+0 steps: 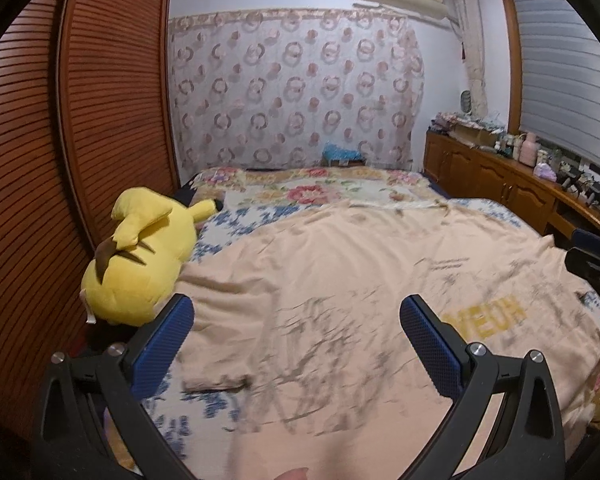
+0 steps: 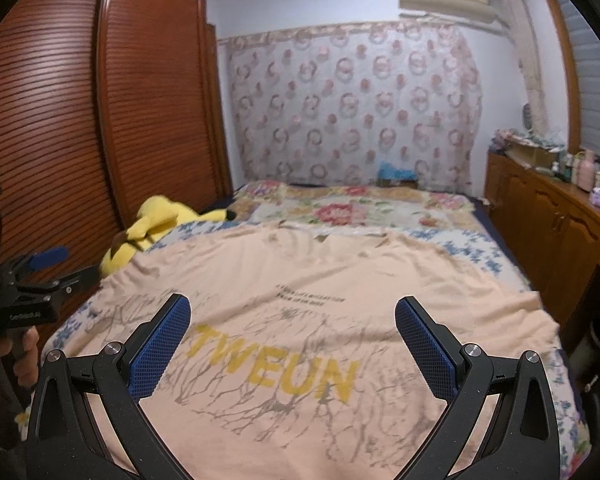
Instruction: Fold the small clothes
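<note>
Over the bed (image 1: 228, 216), through the left wrist view, my left gripper (image 1: 296, 332) hangs wide open and empty above the shirt (image 1: 340, 264), which lies spread flat, printed side up, so I can reach its edges. Its left sleeve (image 1: 216, 380) sits just below my left finger. A plush (image 1: 140, 256) lies beside the shirt, near that edge, and could crowd a fold

From the right wrist view, my right gripper (image 2: 292, 336) is likewise wide open, holding nothing, above the shirt's lettering (image 2: 276, 368); the cabinet (image 2: 540, 216) stands well clear

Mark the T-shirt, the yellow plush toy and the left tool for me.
T-shirt (image 2: 300, 280): right wrist view, chest area above the yellow lettering.
Yellow plush toy (image 1: 140, 264): left wrist view, its back.
Left tool (image 1: 296, 316): left wrist view, midway between the open fingertips.
</note>
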